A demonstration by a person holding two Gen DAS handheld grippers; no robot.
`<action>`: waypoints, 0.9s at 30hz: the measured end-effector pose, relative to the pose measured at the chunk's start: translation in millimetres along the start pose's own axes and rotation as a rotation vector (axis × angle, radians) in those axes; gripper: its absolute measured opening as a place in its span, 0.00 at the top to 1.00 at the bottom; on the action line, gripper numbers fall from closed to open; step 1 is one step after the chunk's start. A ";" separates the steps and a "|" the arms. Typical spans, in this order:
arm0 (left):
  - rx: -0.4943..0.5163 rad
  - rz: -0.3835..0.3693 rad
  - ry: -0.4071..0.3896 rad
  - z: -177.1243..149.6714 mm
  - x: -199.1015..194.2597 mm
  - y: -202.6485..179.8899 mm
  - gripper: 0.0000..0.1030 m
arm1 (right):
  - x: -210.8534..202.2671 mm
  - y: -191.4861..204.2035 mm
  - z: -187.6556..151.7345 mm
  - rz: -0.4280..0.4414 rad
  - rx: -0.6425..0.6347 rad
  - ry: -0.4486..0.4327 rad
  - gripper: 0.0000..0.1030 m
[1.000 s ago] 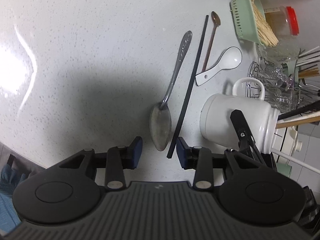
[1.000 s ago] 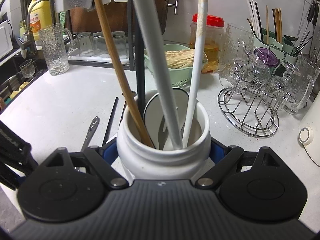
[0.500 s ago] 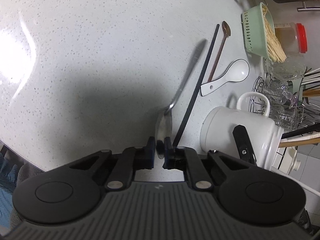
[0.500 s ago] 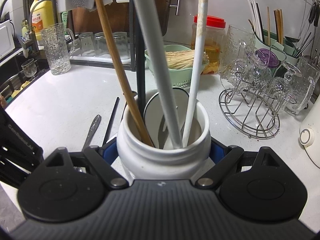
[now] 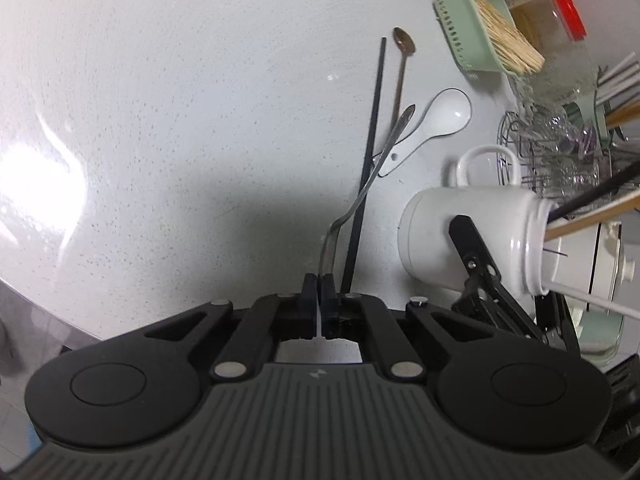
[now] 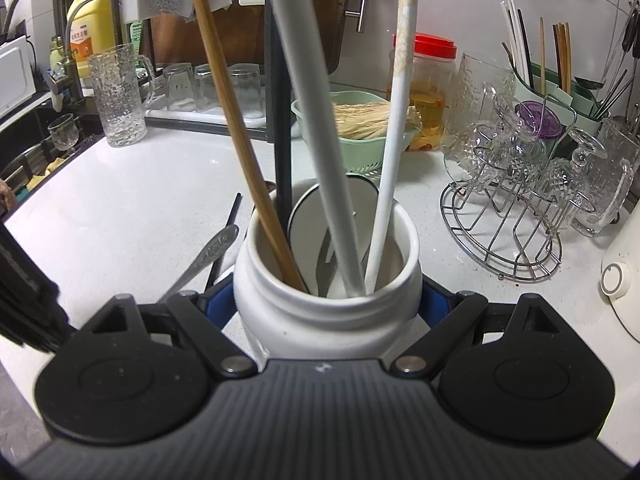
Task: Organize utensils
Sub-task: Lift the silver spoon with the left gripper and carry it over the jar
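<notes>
My left gripper (image 5: 319, 286) is shut on the bowl end of a metal spoon (image 5: 362, 188), whose handle rises off the white counter and points away. The same metal spoon (image 6: 208, 254) shows left of the jar in the right wrist view. My right gripper (image 6: 328, 300) is shut on a white ceramic jar (image 6: 326, 316) holding several long utensils. That white jar (image 5: 468, 236) stands right of the spoon. On the counter lie a black chopstick (image 5: 370, 152), a thin brown spoon (image 5: 401, 64) and a white ceramic spoon (image 5: 434, 120).
A green basket of sticks (image 5: 476, 24), a red-lidded jar (image 6: 424, 88), a wire rack of glasses (image 6: 516, 208), a green chopstick holder (image 6: 560, 96) and a white appliance (image 6: 620, 276) crowd the right. Glasses on a tray (image 6: 208, 92), a glass mug (image 6: 118, 100) and a sink stand far left.
My left gripper closed on the metal spoon's bowl and lifted it, so the handle now tilts up off the counter. The right gripper kept still on the jar.
</notes>
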State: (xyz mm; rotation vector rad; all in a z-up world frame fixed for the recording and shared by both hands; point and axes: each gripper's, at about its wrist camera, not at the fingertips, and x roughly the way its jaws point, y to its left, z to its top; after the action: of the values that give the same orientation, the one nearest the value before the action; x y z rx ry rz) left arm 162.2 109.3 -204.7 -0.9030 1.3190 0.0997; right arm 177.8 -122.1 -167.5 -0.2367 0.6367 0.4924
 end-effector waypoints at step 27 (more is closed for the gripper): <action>0.390 0.124 0.173 1.3 -129.2 -86.0 0.98 | -0.3 -1.7 -0.5 0.024 -0.022 -0.005 0.11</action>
State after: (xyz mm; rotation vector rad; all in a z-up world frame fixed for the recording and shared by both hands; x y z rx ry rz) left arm 171.3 106.4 -49.8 -0.5066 1.4899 -0.1393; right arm 178.2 -123.9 -167.6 -0.2487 0.6300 0.5228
